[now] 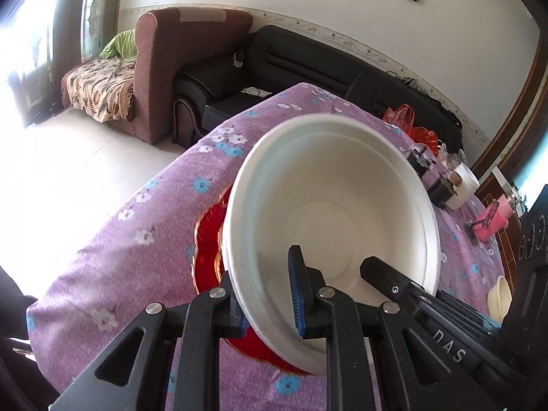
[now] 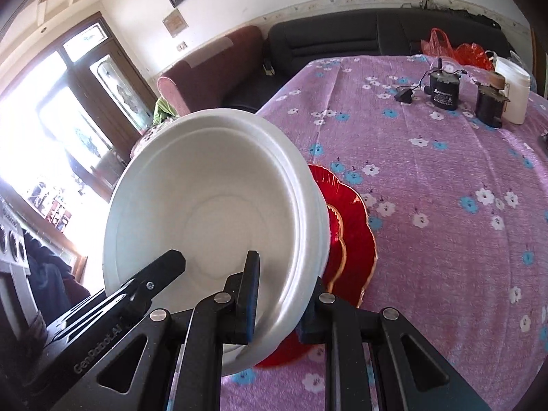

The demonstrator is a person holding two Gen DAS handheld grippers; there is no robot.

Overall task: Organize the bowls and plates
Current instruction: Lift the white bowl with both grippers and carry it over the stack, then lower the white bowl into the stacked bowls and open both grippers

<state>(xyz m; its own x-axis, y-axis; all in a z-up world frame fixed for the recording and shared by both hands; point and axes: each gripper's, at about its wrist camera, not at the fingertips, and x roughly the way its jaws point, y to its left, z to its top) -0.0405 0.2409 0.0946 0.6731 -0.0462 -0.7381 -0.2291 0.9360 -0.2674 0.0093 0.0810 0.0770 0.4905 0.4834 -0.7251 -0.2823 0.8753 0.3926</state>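
Both grippers clamp opposite sides of the white bowl's (image 1: 328, 205) rim, likely so 2 grips keep the wide, light bowl steady above the red plate (image 1: 209, 239) near the table's (image 1: 144, 226) front edge. The left gripper (image 1: 270, 294) and right gripper (image 2: 281, 308) each have 1 finger inside the wall and 1 outside.

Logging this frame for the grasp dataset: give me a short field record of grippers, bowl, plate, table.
left gripper: shut on the rim of the white bowl
right gripper: shut on the same bowl's rim
bowl count: looks like two nested, not certain
bowl pose: tilted, above the red plate
plate: on purple floral tablecloth
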